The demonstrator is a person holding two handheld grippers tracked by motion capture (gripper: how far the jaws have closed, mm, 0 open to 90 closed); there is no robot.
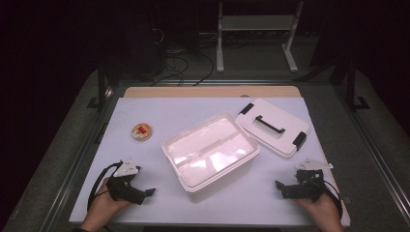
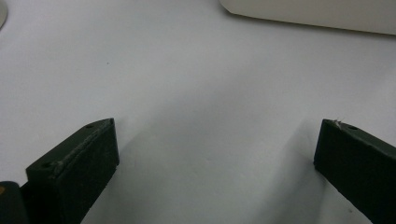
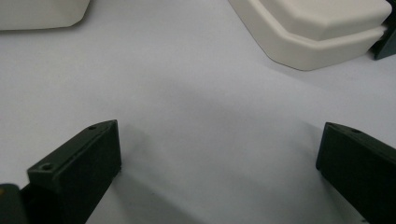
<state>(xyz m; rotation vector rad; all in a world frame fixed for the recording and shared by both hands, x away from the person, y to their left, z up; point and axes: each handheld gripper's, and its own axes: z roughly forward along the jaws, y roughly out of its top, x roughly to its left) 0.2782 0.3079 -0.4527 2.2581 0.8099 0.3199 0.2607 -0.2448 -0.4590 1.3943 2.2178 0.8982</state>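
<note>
Box (image 1: 210,150) centred, lid (image 1: 273,126) beside (margins free)

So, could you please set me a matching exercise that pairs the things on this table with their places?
Things:
1. box
2. lid
3. dish
4. left gripper

Places:
A. left of the box, holding something red
B. middle of the table, open
C. near edge, at the left
D. right of the box, handle up

Pairs: 1-B, 2-D, 3-A, 4-C
</note>
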